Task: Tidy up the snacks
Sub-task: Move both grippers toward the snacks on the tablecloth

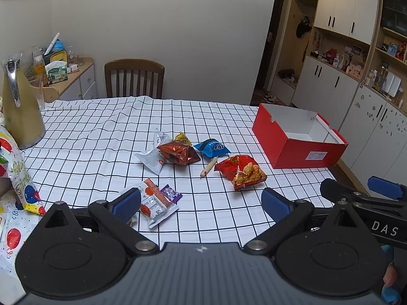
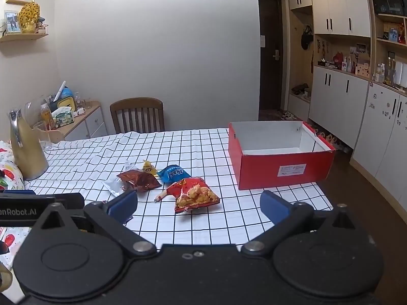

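While both tongs, left (image 1: pixel 201 203) and right (image 2: pixel 198 207), hang wide open and empty above the checked counter (image 1: pixel 101 157), the snack packets (image 1: pixel 178 152) lie scattered just ahead of them. Beyond the right tongs' right finger stands the open red box (image 2: pixel 282 175), holding nothing visible.

Plain wall (image 2: pixel 157 50), wooden chair (image 2: pixel 138 115) (slatted back), white cabinets (image 2: pixel 335 101).

Left wrist view: left gripper's near pad (image 1: pixel 126 204) covers one end of the orange-and-white packet (image 1: pixel 152 204); the balloon-print bag (image 1: pixel 19 178) (at the table's left edge) is cut off. Right wrist view: sausage stick (image 2: pixel 162 195) partly hidden under the red snack bag (image 2: pixel 194 194); box label (image 2: pixel 292 170) illegible.
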`<state>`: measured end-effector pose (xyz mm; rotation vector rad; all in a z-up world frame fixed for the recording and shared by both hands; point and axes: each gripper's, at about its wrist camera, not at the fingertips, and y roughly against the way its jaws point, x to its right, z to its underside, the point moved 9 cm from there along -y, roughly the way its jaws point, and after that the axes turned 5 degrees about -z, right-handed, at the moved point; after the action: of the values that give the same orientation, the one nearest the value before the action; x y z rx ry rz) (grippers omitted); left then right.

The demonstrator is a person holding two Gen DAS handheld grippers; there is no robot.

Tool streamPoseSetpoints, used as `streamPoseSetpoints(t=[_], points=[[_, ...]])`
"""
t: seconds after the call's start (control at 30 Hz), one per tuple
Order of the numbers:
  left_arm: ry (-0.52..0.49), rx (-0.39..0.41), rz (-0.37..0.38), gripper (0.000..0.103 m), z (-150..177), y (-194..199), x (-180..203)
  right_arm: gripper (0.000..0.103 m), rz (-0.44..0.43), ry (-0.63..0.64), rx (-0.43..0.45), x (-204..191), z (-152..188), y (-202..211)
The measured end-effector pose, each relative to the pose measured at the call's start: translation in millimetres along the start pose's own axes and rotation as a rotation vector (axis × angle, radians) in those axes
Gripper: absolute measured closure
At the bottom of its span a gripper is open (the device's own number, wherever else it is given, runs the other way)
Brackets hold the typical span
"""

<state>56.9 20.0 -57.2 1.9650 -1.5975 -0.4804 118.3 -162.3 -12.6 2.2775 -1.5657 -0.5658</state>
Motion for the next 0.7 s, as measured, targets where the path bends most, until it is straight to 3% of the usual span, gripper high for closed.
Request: streamPoseSetpoints(t=[0.7], points=[[0.01,-0.003,-0.02,0.002,3.1,7.4,-7.8,0.0,-0.023,0.013,-0.01,-7.6,-0.6,2.4]])
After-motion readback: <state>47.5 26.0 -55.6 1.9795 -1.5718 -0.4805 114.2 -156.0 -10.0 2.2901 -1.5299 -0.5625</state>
